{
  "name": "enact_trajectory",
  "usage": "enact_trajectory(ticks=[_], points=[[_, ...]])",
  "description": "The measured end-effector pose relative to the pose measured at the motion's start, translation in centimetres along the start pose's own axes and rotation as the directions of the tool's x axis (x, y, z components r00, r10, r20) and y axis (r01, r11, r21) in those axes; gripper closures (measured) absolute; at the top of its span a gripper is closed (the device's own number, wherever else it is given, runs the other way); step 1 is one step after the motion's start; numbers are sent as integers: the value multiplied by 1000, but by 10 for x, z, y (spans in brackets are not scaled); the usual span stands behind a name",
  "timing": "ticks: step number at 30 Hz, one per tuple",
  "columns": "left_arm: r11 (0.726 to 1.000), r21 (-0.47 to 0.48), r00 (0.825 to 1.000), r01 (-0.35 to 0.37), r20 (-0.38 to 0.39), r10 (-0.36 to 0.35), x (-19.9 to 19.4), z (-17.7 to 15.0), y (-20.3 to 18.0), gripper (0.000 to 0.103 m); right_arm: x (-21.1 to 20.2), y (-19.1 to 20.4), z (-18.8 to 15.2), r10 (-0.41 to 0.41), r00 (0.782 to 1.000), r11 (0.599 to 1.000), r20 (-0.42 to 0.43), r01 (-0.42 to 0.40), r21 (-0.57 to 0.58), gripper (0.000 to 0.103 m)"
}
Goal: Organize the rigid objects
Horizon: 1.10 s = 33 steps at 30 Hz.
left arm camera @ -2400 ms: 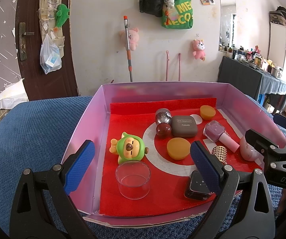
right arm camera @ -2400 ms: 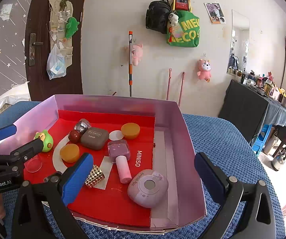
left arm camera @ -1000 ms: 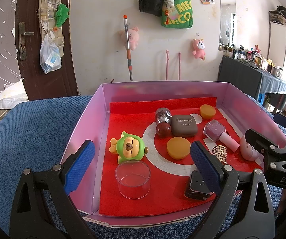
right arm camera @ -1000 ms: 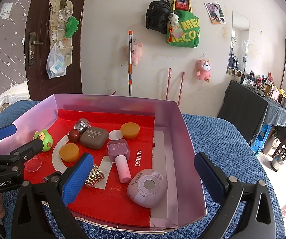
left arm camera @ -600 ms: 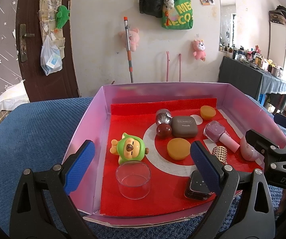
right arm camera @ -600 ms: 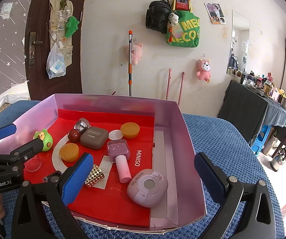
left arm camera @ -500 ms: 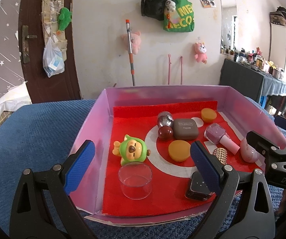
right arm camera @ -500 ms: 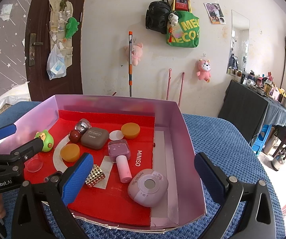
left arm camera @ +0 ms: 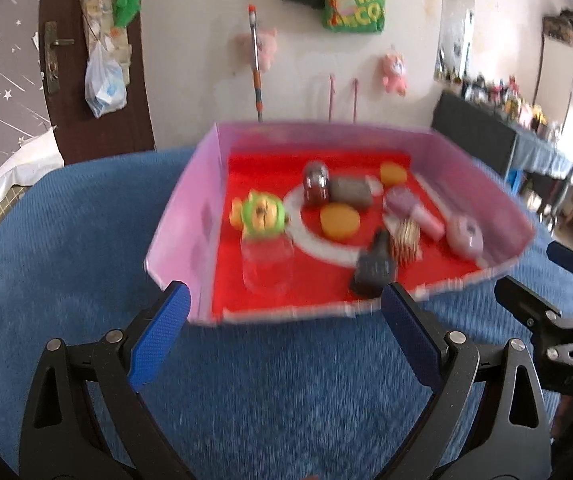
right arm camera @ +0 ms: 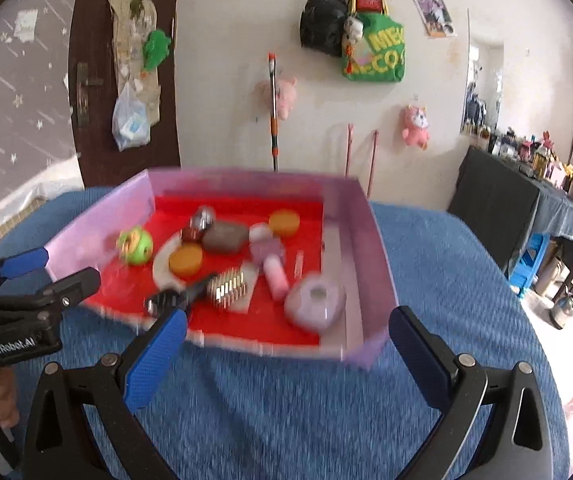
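Left claw [left arm camera: 284, 330]: I see it spread wide and empty, hovering over the blue worktop [left arm camera: 66, 240] just short of the box's near edge.
Right claw [right arm camera: 286, 350]: also spread wide and empty, over the worktop in front of the box's near right corner.
Pink box [left arm camera: 184, 216]: open-topped, red-lined, straight ahead of both claws; walls on the left, back and right, and the near side looks low or folded down.
Task's things: all inside the box; both views are blurred, so fine detail is uncertain.
Clear cup [left arm camera: 268, 266]: upright, close to the near edge, directly ahead of my left claw, just in front of the green toy [left arm camera: 260, 214].
Dark bottle [left arm camera: 374, 266]: lying with its long axis running roughly away from me, near the studded gold piece [left arm camera: 406, 242]; it sits between the two claws.
Round pink case [right arm camera: 314, 300]: near the right wall, closest to my right claw.
Nearer arm: I judge left for the cup, right for the pink case.
Open room: entry is free over the near edge; the left wall crowds the green toy and the right wall crowds the pink case.
Risk: I judge the clustered middle items leave little finger room.
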<state>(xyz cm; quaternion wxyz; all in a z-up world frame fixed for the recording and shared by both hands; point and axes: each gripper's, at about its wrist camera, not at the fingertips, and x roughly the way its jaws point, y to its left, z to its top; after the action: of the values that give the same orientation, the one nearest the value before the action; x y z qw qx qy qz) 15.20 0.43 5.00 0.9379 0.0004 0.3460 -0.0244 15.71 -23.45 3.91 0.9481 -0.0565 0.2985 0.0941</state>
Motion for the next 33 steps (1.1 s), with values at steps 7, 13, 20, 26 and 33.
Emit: enact_trajectory(ticks=[7,13,20,26,33], points=[[1000,-24,984,9,-176,-13,19,-26,-5,5,14,-9,-29,33,980,997,-195,-19,72,0],[999,-25,975,-30,-221,24,29,-36,-4,5,24,-9,-38,-1,966,998,-258,17,61,0],[999,-30,973,-43,-228,35,29,-38,-2,0,32,-11,-44,-19,949,997,-315,42,67,0],[999,-29,973,-46,-229,39,29,-35,-4,0,34,-10,-42,-23,948,997,-318,47,66,0],[998,-30,973,-48,-228,40,30,-35,-4,0,35,-10,-41,-23,948,997,-318,46,67,0]])
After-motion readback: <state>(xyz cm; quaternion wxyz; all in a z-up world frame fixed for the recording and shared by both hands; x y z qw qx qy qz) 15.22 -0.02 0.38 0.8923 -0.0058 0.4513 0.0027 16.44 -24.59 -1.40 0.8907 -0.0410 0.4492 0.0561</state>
